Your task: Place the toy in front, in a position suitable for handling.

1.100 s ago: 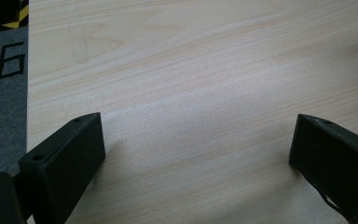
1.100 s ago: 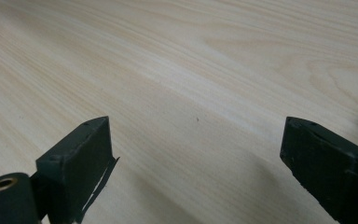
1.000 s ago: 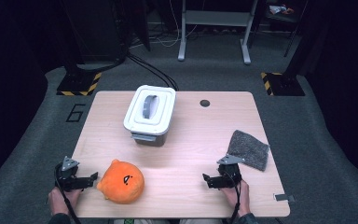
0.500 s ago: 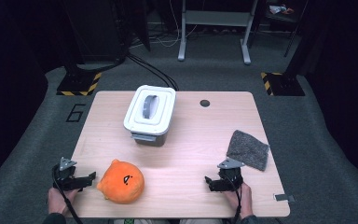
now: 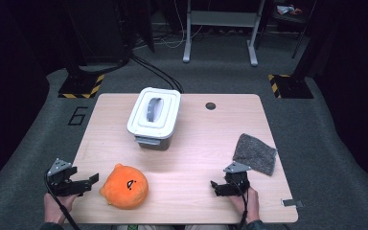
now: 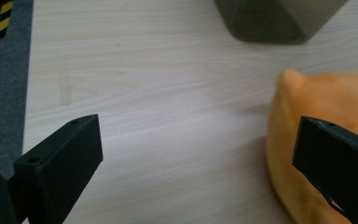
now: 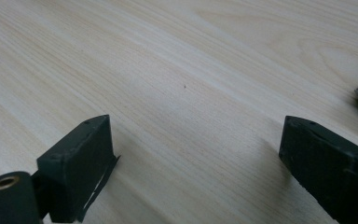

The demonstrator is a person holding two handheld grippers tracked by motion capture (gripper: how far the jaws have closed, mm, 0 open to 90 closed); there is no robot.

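Lifting our left gripper (image 5: 87, 182) slightly beside the plush (image 5: 124, 186), we are keeping both grippers' jaws wide, empty; right gripper (image 5: 216, 188) unmoved.

Grey container (image 6: 279, 21) — cut by top edge; orange plush (image 6: 326, 135) — cut right.

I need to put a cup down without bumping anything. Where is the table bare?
Bare wood lies between the orange plush and the right tool, and right of the lidded bin around the small hole. It is tighter at the near left, where the left tool flanks the plush.
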